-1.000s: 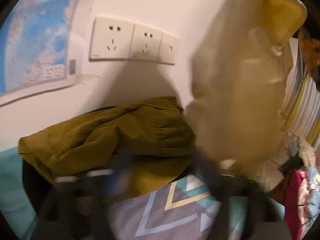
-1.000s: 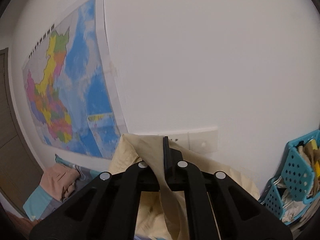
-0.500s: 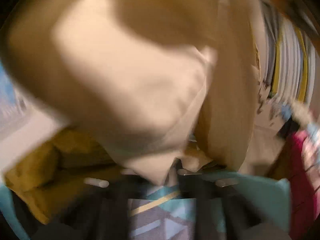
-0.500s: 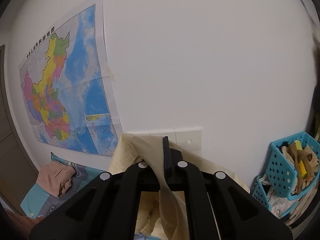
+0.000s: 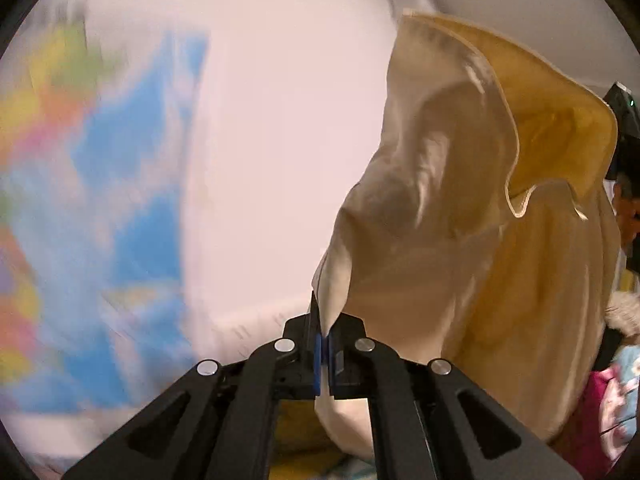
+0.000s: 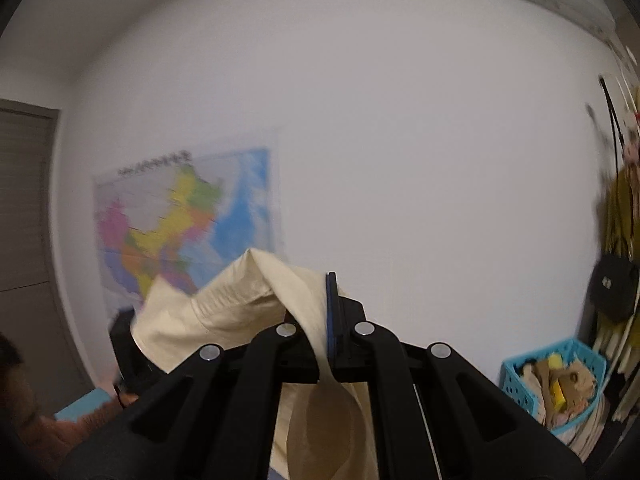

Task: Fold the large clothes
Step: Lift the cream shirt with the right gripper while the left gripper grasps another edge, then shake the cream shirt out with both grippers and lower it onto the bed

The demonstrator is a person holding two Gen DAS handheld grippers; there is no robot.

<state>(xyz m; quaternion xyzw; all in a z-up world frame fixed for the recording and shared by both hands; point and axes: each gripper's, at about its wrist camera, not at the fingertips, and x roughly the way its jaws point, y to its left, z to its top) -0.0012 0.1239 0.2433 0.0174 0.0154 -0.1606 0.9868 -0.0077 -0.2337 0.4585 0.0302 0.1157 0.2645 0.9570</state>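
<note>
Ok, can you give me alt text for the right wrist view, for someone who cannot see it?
The right gripper is shut on a fold of cream garment, which drapes left and hangs below its black fingers. Behind is a white wall with a colourful map, and a blue basket of clutter sits lower right.

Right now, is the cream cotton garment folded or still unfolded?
Unfolded: the cream cotton garment hangs bunched in the air, pinched by the shut left gripper and the shut right gripper.

Dim indoor light, motion blur, fisheye-warped edges.
</note>
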